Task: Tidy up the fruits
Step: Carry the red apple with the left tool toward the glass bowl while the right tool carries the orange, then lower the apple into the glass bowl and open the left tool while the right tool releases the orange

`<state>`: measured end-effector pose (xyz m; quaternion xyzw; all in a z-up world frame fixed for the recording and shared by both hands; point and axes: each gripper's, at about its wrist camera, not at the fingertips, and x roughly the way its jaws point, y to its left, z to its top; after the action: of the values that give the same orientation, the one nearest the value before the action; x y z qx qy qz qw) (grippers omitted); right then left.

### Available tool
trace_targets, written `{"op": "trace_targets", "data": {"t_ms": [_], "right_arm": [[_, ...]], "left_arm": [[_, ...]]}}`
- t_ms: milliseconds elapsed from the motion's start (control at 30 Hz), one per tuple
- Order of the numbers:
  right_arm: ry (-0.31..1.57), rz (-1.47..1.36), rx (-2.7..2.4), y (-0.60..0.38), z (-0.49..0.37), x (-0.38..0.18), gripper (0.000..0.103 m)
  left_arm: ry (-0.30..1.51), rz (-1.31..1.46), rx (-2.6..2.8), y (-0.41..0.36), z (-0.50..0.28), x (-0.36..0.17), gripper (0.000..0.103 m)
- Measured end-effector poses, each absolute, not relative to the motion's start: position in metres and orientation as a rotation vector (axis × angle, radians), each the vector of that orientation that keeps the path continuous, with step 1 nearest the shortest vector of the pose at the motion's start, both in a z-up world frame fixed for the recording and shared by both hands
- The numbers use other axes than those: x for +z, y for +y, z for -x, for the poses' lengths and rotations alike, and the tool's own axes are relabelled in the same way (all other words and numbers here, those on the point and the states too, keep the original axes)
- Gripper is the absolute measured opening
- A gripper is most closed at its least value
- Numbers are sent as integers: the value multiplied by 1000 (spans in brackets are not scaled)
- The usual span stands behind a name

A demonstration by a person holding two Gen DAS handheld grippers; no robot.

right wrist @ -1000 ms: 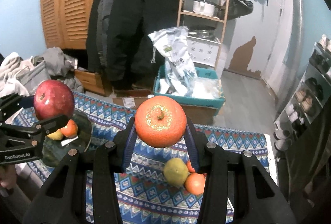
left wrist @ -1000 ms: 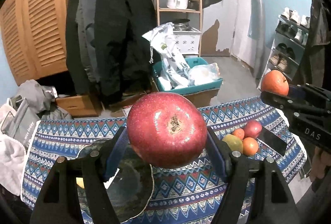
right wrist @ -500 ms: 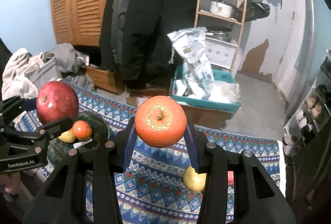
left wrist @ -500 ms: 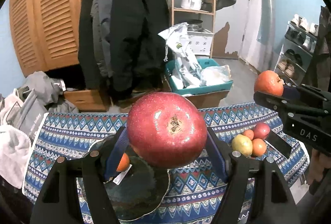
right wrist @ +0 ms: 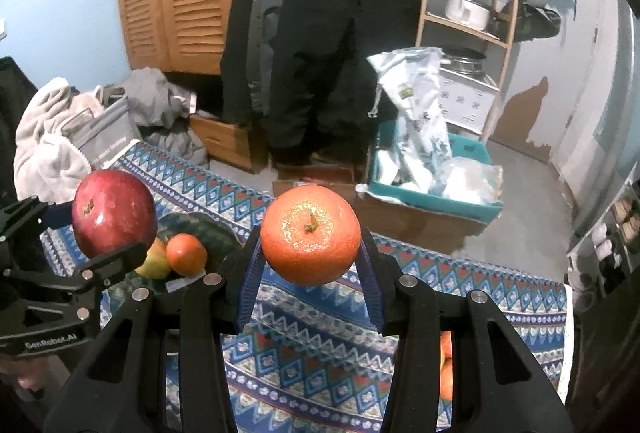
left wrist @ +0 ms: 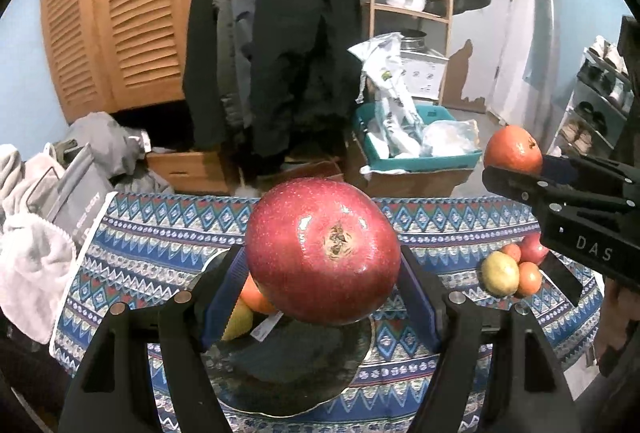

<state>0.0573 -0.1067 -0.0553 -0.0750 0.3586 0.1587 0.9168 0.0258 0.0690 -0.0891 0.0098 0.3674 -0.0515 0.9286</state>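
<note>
My left gripper (left wrist: 322, 273) is shut on a big red apple (left wrist: 322, 251), held above a dark plate (left wrist: 288, 365). The plate holds an orange fruit (left wrist: 256, 295) and a yellow-green one (left wrist: 238, 321). My right gripper (right wrist: 310, 261) is shut on an orange (right wrist: 310, 235), held above the patterned cloth (right wrist: 312, 345). In the right wrist view the apple (right wrist: 114, 219) and plate (right wrist: 208, 229) lie to the left. The orange also shows in the left wrist view (left wrist: 512, 149), at the right.
A small pile of fruit (left wrist: 510, 269) lies on the cloth at the right, near the right gripper's body (left wrist: 576, 209). Behind the table are hanging coats (left wrist: 272, 33), a teal bin (left wrist: 416, 153), a wooden shelf (left wrist: 408, 9) and laundry (left wrist: 36, 257) at the left.
Both grippers have swung left with their fruit. The plate has come under the apple, and the fruit pile has slid toward the right edge of both views.
</note>
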Motion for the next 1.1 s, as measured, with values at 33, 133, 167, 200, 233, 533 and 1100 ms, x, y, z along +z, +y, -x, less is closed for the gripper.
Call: {"op": "trace_targets", "data": {"t_ms": [33,133,167,200,233,533,1100], "right_arm": [[740,156,331,-103,-59,-56,44],[748,165,349,-91,-63,-59,44],[753,167,354,-87,-64,-60,44],[760,169,359,-83,-66,-63,44],[766,170,365,-80,-67,-65,44],[853,167,421,-47,-85,-96,44],[1088,203,489,-6,-106,-184,44]], "left_arm": [[755,-19,-101,72,-26,-90,75],[774,-10,-82,81,-26,-97,75],[780,-7,-78,83,-26,-98,75],[788,-5,-73,86,-27,-101,75],[796,-5,-63,90,-28,-105,75],[865,-15,-10,112,-34,-134,75],[1063,41,68,135,-48,-200,75]]}}
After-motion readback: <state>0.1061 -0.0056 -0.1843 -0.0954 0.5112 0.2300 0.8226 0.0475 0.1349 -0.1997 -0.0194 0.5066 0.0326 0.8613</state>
